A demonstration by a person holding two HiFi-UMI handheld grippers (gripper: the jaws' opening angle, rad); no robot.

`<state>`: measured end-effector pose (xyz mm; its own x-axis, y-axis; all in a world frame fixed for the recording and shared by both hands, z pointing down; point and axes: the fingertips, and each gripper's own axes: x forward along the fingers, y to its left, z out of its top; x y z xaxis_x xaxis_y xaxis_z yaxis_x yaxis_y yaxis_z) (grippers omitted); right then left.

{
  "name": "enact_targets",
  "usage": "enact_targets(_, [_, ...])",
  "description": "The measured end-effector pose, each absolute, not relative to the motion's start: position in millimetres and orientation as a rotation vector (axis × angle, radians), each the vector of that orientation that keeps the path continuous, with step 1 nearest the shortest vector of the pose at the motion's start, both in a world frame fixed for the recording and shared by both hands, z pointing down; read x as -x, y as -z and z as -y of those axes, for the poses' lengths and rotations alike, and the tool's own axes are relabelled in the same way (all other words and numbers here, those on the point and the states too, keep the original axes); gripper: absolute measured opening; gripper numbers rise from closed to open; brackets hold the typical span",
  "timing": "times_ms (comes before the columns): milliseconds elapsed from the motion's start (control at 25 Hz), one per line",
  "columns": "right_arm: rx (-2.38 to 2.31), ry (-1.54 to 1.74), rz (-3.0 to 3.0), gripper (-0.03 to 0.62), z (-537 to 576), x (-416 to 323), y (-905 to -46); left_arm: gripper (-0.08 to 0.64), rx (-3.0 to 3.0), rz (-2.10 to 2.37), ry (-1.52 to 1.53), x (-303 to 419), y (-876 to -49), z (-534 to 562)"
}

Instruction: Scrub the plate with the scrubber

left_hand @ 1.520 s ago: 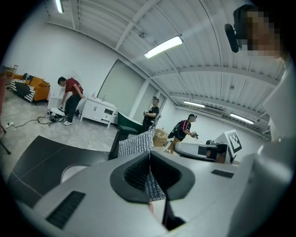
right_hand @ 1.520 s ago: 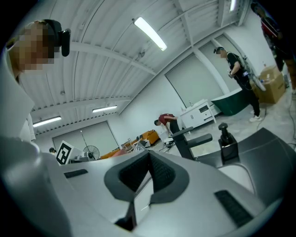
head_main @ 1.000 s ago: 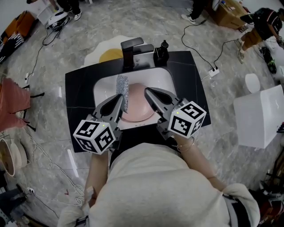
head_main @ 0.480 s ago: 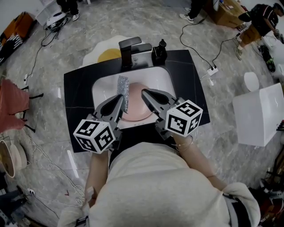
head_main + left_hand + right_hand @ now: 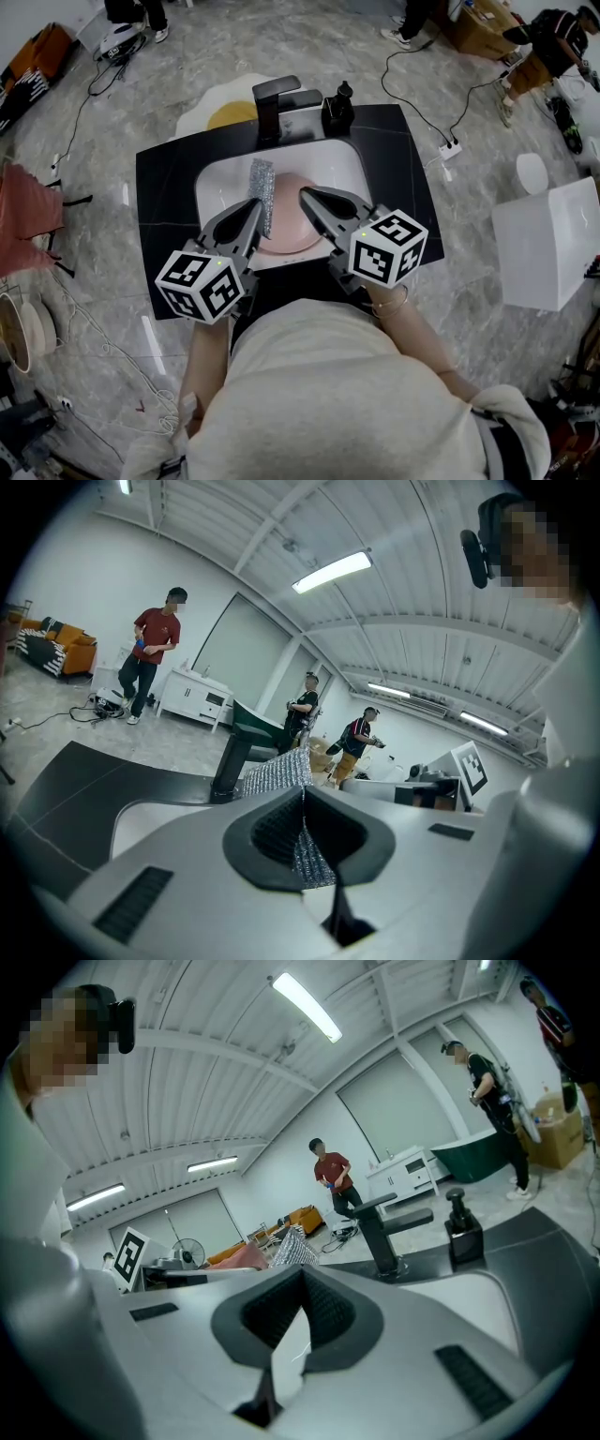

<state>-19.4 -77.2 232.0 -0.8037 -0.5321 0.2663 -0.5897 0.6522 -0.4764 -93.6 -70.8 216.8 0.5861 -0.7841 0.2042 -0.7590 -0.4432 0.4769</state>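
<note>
Head view vs a second ago: left gripper [image 5: 255, 204] in the same spot, right gripper [image 5: 305, 195] shifted a bit left and toward the faucet [image 5: 277, 101], marker cube with it; last half second almost no change. Scrubber [image 5: 260, 187], plate [image 5: 289, 230] and sink [image 5: 220, 178] unchanged. Left gripper jaws clamped on the scrubber: a silver, glittery mesh strip, held upright, top end sticking out past the jaw tips over the left part of the sink. Left gripper view confirms it, the mesh is pinched between the pads and fans out above and below. Plate is pink, round, lying in the white sink between the two grippers, near edge hidden by them; scrubber just left of it, contact unclear. Right gripper tips over the plate's upper part, jaws together, nothing seen pinched in the right gripper view. Black counter [image 5: 164, 206] surrounds the sink.
</note>
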Motion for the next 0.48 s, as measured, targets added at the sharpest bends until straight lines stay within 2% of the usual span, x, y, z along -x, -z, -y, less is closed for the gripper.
enact_targets(480, [-0.933,-0.862,2.759,0.006,73.7,20.5,-235.3,0.026,-2.305,1.221,0.038,91.6,-216.9,67.2])
